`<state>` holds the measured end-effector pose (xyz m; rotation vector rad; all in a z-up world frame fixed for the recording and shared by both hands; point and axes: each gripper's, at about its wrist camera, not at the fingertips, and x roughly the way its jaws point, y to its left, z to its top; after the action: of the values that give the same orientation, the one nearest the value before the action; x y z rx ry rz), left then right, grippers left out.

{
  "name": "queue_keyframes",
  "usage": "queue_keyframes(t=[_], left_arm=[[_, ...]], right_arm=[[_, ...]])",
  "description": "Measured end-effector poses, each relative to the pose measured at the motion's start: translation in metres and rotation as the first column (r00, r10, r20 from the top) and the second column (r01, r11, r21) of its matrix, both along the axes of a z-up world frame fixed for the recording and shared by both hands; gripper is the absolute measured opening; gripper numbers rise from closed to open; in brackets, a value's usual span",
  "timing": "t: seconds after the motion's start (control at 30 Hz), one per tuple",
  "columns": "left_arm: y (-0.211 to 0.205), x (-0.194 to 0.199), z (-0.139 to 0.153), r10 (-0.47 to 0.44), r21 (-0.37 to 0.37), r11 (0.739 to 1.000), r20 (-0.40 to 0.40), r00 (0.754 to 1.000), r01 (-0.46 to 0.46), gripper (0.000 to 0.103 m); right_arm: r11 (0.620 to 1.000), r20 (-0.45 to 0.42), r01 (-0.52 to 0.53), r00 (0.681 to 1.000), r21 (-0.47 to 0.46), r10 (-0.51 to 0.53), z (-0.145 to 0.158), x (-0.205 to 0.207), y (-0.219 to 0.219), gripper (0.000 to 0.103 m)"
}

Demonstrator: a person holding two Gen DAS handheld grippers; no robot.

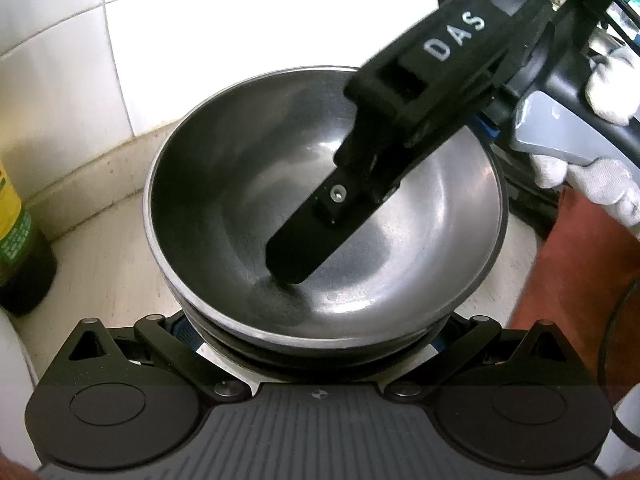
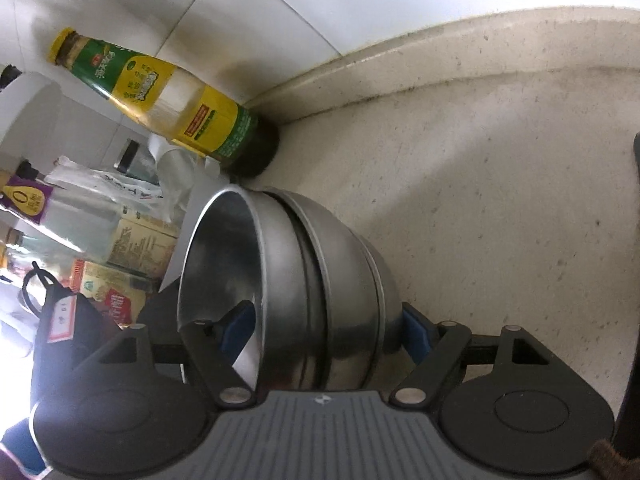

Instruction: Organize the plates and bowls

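I've got a speckled beige stone countertop meeting glossy white wall tiles. At ten o'clock, a yellow-and-green labelled bottle stands against them; at nine o'clock, printed cardboard boxes and clear plastic wrap.

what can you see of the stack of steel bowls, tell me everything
The stack of steel bowls is three or so nested round bowls of brushed, shiny metal with rolled rims, empty and slightly dulled inside. It sits over a pale speckled counter near a tiled wall. The right gripper straddles the stack's wall, one blue-padded finger inside the top bowl, one outside. The left gripper is spread wide at the near rim, without a clear grip.
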<state>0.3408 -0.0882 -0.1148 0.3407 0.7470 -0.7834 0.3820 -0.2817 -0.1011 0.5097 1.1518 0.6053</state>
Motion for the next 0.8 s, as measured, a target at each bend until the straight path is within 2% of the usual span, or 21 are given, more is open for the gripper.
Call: queue_keyframes(t=[0.2, 0.37, 0.57, 0.8], left_arm=[[-0.006, 0.007, 0.0, 0.007, -0.009, 1.0, 0.009, 1.0, -0.007, 0.103], [-0.004, 0.007, -0.004, 0.01, -0.002, 1.0, -0.004, 1.0, -0.01, 0.103], [-0.016, 0.016, 0.013, 0.029, -0.01, 1.0, -0.001, 1.0, -0.029, 0.103], [-0.014, 0.006, 0.023, 0.043, -0.014, 0.999, 0.027, 0.999, -0.042, 0.103]], right_arm=[[0.998, -0.026, 0.057, 0.998, 0.004, -0.056, 0.001, -0.002, -0.01, 0.061], [0.997, -0.043, 0.077, 0.996, 0.007, -0.076, 0.001, -0.004, -0.012, 0.061], [0.996, -0.036, 0.086, 0.996, 0.004, -0.086, 0.008, -0.003, -0.01, 0.061], [0.995, -0.018, 0.104, 0.994, 0.009, -0.104, 0.021, -0.001, -0.012, 0.061]])
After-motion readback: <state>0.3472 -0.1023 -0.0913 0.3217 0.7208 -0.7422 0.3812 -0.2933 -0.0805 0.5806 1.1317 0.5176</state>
